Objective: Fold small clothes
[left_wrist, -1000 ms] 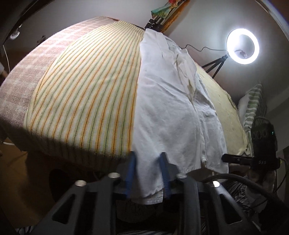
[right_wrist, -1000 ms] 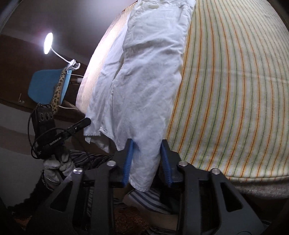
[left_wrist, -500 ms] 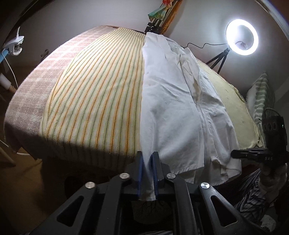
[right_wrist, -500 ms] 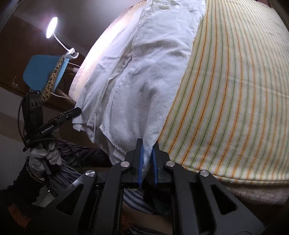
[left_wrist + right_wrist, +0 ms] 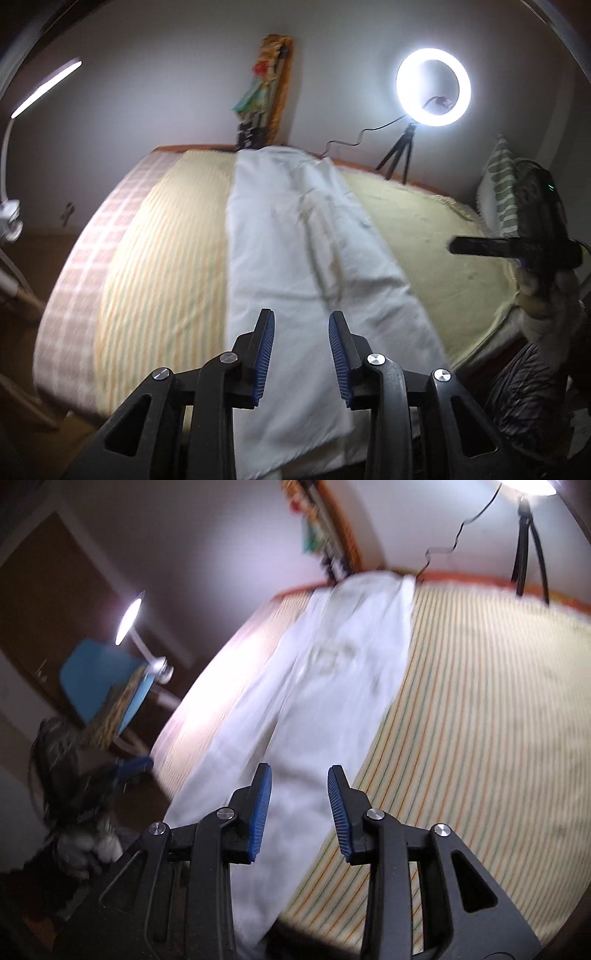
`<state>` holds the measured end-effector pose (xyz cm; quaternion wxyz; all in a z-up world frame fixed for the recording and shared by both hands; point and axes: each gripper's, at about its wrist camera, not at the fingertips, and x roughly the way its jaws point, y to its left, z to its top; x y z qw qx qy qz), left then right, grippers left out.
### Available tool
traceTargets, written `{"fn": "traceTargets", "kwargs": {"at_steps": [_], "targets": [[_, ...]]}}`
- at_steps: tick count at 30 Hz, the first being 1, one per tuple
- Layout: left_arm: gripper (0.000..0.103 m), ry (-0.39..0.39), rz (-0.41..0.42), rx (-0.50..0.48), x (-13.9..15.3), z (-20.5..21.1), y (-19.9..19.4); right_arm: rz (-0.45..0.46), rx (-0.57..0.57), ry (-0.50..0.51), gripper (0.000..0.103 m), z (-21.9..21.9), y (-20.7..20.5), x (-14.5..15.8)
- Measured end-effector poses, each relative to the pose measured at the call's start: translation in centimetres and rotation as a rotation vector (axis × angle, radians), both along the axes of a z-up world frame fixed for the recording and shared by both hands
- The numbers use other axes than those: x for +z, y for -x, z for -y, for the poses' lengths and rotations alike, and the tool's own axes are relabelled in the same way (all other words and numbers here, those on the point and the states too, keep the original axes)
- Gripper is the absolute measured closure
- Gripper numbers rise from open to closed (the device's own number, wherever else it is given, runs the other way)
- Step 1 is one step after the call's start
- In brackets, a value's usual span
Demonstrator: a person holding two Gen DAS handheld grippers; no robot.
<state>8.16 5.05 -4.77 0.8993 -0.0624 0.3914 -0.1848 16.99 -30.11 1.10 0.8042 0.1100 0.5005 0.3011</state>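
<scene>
Scene: I am looking along both claws at a bed covered by a pale yellow blanket with orange and green stripes (image 5: 159, 266); a glowing white ring light on a small tripod (image 5: 433, 87) stands behind it.
Garment: a pair of white cotton trousers (image 5: 295, 258) lies lengthwise down the blanket, waist at the far end, leg hems hanging over the near edge.
Left claw: my left claw (image 5: 301, 350) has just been opening; its blue pads stand apart above the hem with nothing pinched between them.
Right claw: my right claw (image 5: 299, 806) has likewise just been opening, also empty, with the trousers (image 5: 332, 686) lying below it.
Step in hand: I judge the smoothing pull on the hems finished and released.
Next move: probably gripping the hems afresh and carrying them toward the waist, both claws level so the fold lands square.
Uncertainty: both views are blurred, so fine creases are hard to tell.
</scene>
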Motion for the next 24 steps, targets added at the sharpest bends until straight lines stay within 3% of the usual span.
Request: {"fn": "traceTargets", "kwargs": {"at_steps": [4, 8, 12, 19, 24], "targets": [[0.065, 0.015, 0.044, -0.041, 1.1, 3.7, -3.5, 0.055, -0.028, 0.017, 0.065, -0.1, -4.7, 0.4], [0.054, 0.042, 0.020, -0.080, 0.8, 6.6, -7.1, 0.075, -0.065, 0.022, 0.061, 0.0, -9.7, -0.1], [0.053, 0.019, -0.001, -0.121, -0.4, 9.2, -9.6, 0.081, -0.088, 0.058, 0.058, -0.6, -15.0, -1.5], [0.054, 0.025, -0.127, -0.115, -4.8, 10.7, -12.9, -0.014, -0.158, 0.035, 0.058, -0.6, -24.0, -6.3], [0.054, 0.006, -0.158, -0.105, -6.5, 10.8, -14.2, -0.070, -0.163, 0.017, 0.058, -2.0, -28.0, -9.5]]}}
